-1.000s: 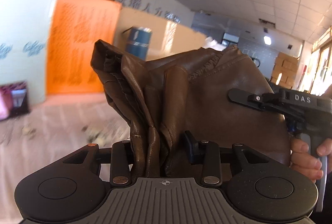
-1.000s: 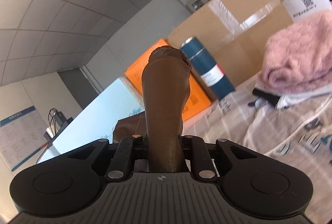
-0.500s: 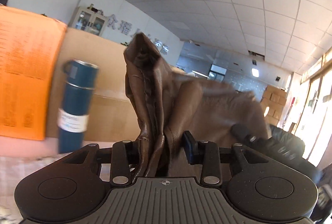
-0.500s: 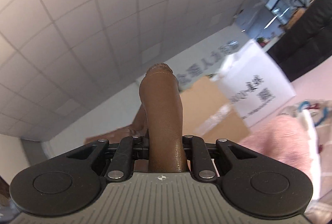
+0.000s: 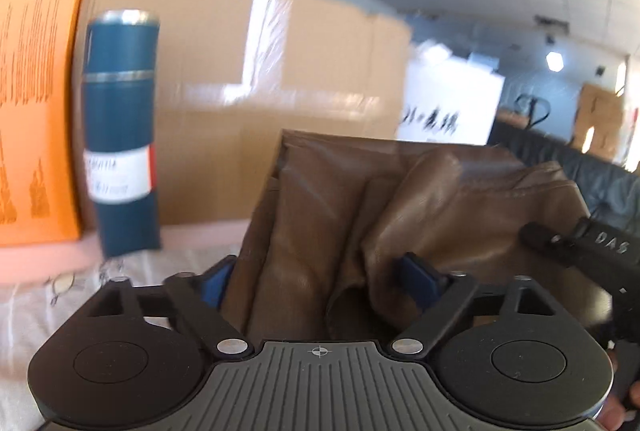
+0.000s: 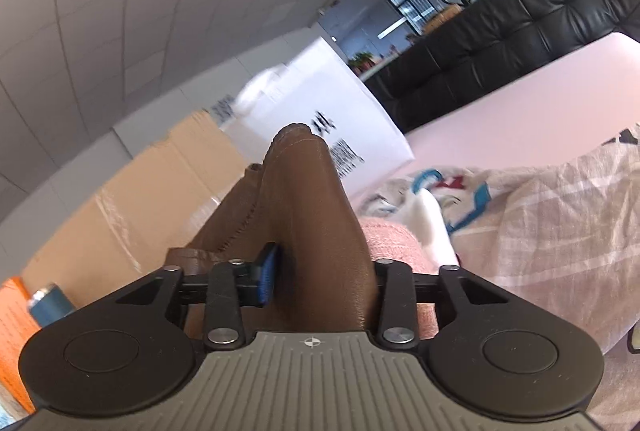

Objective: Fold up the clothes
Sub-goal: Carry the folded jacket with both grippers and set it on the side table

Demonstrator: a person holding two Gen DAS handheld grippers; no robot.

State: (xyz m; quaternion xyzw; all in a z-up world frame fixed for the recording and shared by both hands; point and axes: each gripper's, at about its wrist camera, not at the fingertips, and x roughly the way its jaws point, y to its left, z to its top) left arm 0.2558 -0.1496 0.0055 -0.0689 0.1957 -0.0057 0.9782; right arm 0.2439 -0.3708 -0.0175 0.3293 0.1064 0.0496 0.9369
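Brown leather garment (image 5: 400, 199) (between opening tools)

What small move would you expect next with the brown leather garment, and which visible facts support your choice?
Probably both hands draw back, leaving the brown leather garment on the bed. The left gripper is opening wide, its pads apart from the folds between them; the right gripper is opening too, its left pad off the fold. The garment sits low over the printed sheet.

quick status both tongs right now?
Left tongs: opening, pads clear of the brown leather garment between them.
Right tongs: opening, garment fold between them; grip cannot be told.
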